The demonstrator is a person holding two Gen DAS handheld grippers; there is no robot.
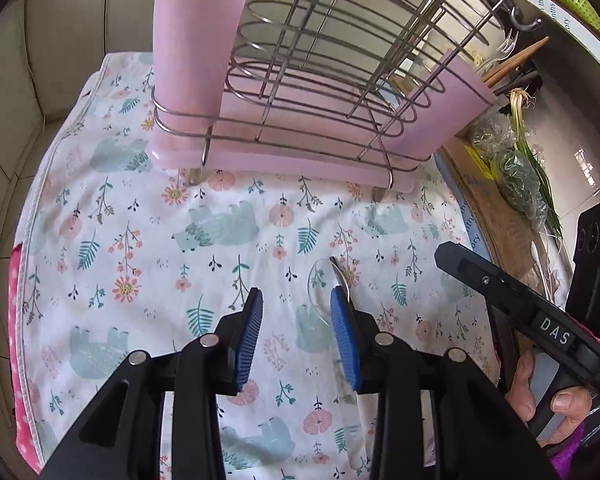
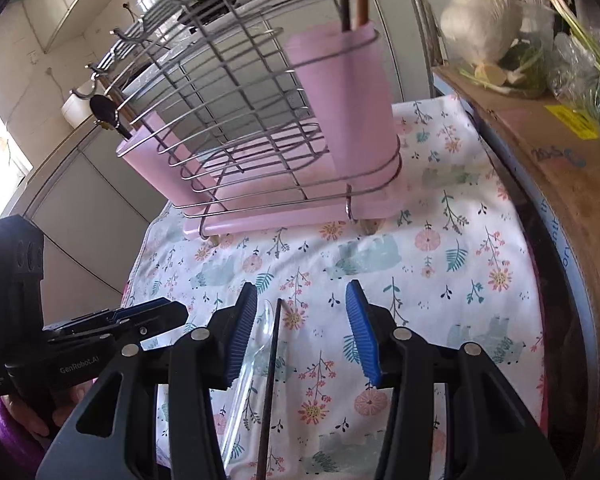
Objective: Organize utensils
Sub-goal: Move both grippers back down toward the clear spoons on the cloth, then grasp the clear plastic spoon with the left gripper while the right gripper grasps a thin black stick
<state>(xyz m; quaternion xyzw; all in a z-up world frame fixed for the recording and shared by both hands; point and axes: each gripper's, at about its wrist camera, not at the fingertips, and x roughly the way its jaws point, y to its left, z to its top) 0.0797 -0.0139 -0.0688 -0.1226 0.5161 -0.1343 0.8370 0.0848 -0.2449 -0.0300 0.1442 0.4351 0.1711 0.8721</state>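
Plainly, left gripper reads "GenRobot.AI", right gripper "DAS"; both grippers' fingers gape, gripping nothing.

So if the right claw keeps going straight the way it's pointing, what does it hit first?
Most likely the dark chopstick and the clear plastic spoon lying on the floral cloth between the open right claw fingers. The pink utensil rack stands farther ahead. Depth is uncertain.

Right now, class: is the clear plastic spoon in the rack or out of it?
Out. The clear plastic spoon lies flat on the floral cloth, beside a dark chopstick, in front of the pink rack.
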